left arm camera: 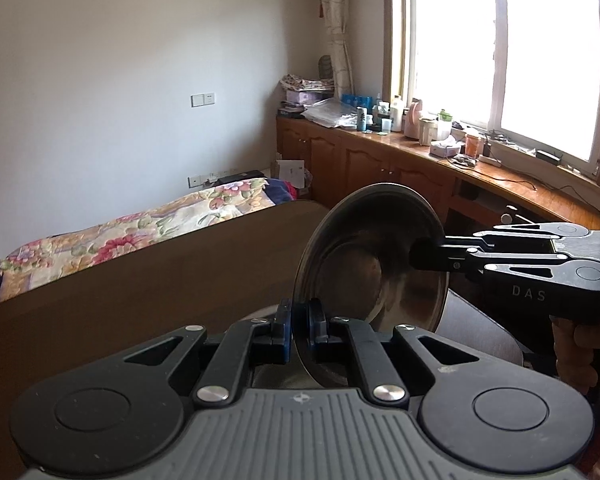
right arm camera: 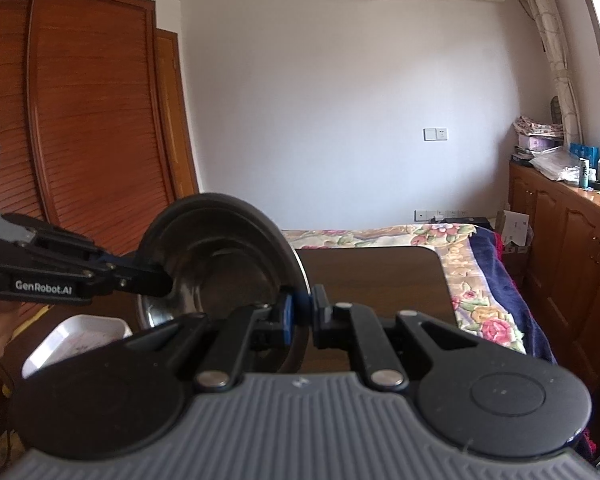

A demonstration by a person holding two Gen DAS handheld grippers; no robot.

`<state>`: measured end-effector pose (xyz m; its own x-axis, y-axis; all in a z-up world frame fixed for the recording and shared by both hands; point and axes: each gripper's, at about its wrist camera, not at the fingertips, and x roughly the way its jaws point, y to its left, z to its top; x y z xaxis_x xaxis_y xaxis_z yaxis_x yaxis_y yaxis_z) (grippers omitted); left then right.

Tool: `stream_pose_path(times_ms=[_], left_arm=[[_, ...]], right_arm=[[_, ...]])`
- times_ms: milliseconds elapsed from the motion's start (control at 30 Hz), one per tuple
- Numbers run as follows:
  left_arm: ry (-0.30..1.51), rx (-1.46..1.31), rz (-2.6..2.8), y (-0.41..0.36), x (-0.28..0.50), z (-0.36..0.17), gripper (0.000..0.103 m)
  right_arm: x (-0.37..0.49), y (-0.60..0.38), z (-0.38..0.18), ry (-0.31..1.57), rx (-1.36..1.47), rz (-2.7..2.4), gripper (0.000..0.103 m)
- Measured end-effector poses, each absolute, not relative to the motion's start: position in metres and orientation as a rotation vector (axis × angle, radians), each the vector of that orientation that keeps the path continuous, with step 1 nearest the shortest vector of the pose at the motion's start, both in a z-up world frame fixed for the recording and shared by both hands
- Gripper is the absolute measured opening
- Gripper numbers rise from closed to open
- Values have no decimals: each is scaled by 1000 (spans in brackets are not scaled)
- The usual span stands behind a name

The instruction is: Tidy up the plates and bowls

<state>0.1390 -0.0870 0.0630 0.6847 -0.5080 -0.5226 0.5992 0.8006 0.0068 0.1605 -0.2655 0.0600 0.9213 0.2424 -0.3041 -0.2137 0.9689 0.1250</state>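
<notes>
The steel plate [left arm camera: 364, 264] is up in the air over the near end of the dark brown table [left arm camera: 140, 288], stood almost on edge and pinched by both tools at once. The left tool [left arm camera: 300, 332] is clamped on the plate's lower rim, blue pads on either face; the right tool [left arm camera: 424, 256] is closed on the rim at the side, reaching in level from the right. Two grips on opposite parts of the rim look meant to keep a thin, slippery disc from swivelling, and probably to pass it from one hand to the other.

From the right wrist view the right tool [right arm camera: 300, 312] bites the rim edge-on, while the left tool [right arm camera: 156, 280] comes in from the left across the plate's dark underside [right arm camera: 220, 256].

The plate is thin polished metal, round, with a wide flat rim and a shallow dished centre that mirrors the window light. A white rectangular tray [right arm camera: 80, 336] sits low at the left; what it rests on is hard to tell. The table is smooth, wood-grained, with rounded corners.
</notes>
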Motion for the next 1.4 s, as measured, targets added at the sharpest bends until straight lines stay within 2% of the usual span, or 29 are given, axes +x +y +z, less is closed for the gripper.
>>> stream_pose_path(times_ms=[667, 1400], left_arm=[[591, 50, -540, -53, 145, 15, 35], [589, 65, -504, -57, 142, 7, 37]], right_arm=[[167, -229, 35, 396, 76, 273, 13], [170, -220, 25, 410, 86, 279, 14]])
